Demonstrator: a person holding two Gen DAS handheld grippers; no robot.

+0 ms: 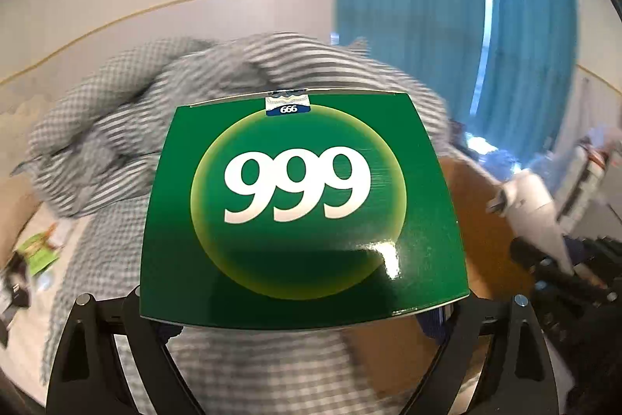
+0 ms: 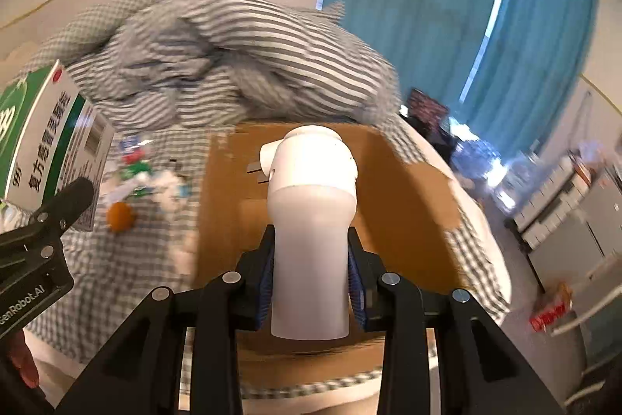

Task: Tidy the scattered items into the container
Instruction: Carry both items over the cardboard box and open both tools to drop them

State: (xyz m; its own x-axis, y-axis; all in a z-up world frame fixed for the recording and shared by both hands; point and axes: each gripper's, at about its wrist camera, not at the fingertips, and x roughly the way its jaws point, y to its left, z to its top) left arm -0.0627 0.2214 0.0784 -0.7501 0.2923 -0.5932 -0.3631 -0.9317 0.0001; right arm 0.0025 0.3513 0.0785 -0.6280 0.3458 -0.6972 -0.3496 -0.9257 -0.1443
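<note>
My left gripper (image 1: 307,321) is shut on a green "999" medicine box (image 1: 303,209), held flat above the checked bedding; the box also shows at the left of the right wrist view (image 2: 50,139). My right gripper (image 2: 311,282) is shut on a white bottle (image 2: 311,220) with a spout cap, held over the open brown cardboard box (image 2: 408,189). The cardboard box shows right of the green box in the left wrist view (image 1: 478,220), with the bottle (image 1: 532,209) above it. Small scattered items (image 2: 144,170) and an orange ball (image 2: 120,216) lie on the bed left of the cardboard box.
A bunched striped quilt (image 2: 241,65) lies behind the cardboard box. A teal curtain (image 2: 447,6) hangs at the back right. A green packet (image 1: 39,251) lies on the bed at far left. A white radiator (image 2: 552,189) and a red packet (image 2: 552,314) on the floor are at right.
</note>
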